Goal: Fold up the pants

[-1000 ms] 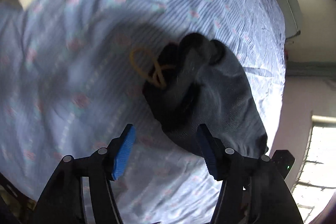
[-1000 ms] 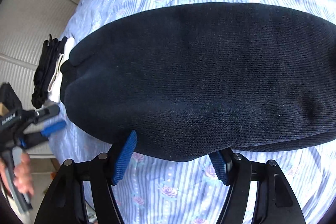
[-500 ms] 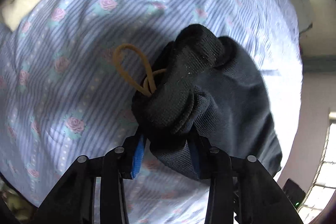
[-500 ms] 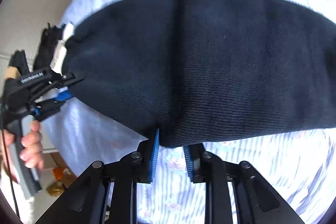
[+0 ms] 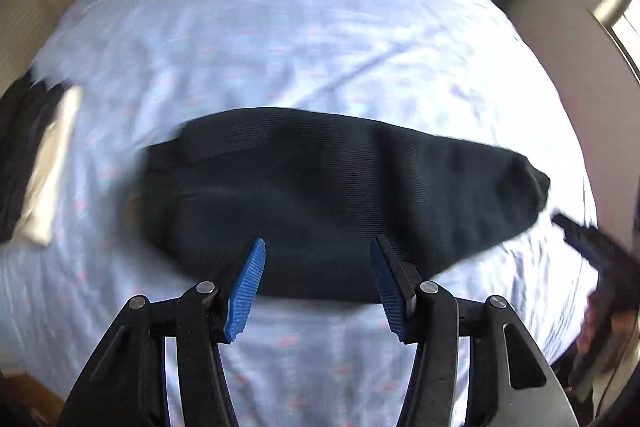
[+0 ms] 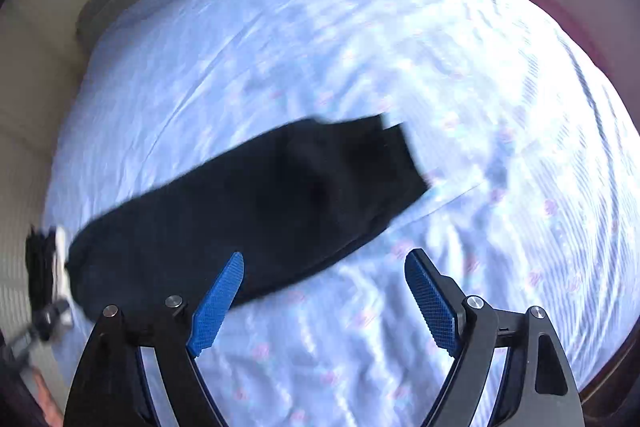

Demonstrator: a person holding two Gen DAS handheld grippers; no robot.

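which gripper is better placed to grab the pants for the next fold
Left, probably. The left gripper is open with the pants centred between its fingers, while the open right gripper has only the pants' edge by one finger, mostly bedsheet ahead.

Bright window glare whitens the motion-blurred bedsheet; fisheye edges curve and darken.

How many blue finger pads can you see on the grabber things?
4. The left gripper has two pads, one on each finger, open above the dark pants. The right gripper has two, also open, above the bedsheet. None seem hidden.
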